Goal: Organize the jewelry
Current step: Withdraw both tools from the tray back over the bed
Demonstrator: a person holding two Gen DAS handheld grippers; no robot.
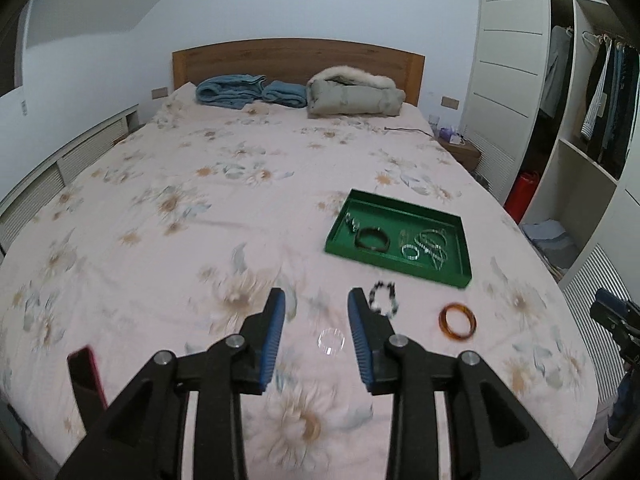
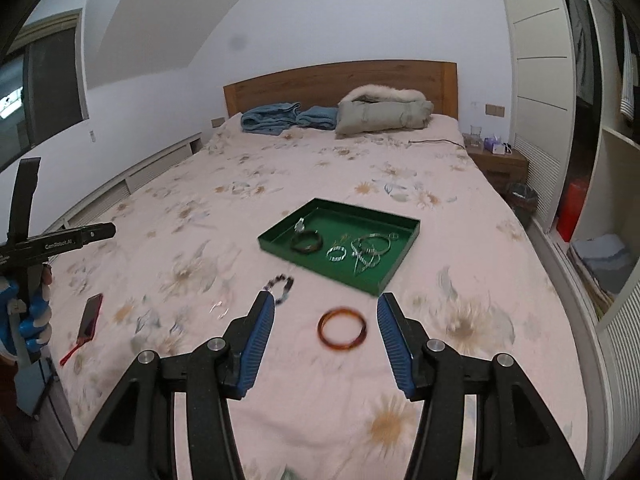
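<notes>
On a bed [image 1: 168,184] covered by a pale pink sheet with a flower print, a shallow green tray [image 1: 460,276] lies flat toward the right side, roughly midway down the mattress. Inside it rest several pieces of jewelry: a dark bangle [image 1: 373,239] near the left end, a small silvery ring-shaped bracelet [image 1: 411,252] in the middle, and a loose tangle of thin silver bangles [image 1: 434,245] at the right end. A few small silvery pieces lie in the far left corner, too blurred to name.

Three more pieces lie on the sheet outside the tray, on its near side. A black-and-white beaded bracelet [image 1: 383,299] lies just beside the tray's front edge. An amber-brown bangle [image 1: 458,321] lies to the right of it. A clear, glassy bangle [image 1: 331,341] lies nearest the camera — it is faint and hard to make out.

The left gripper [image 1: 316,296] hangs above the sheet with its blue-padded jaws apart and nothing between them; the clear bangle shows through the gap, lying on the bed below. The right gripper [image 2: 325,299] also has its jaws spread and empty, with the amber-brown bangle seen on the sheet through its gap.

A red phone [image 2: 91,316] lies near the bed's left front edge. Folded blue towels [image 1: 230,91] and a rolled grey coat [image 1: 354,94] with a fur trim sit against the wooden headboard [image 1: 296,58]. An open wardrobe [image 1: 592,120] stands at the right.
</notes>
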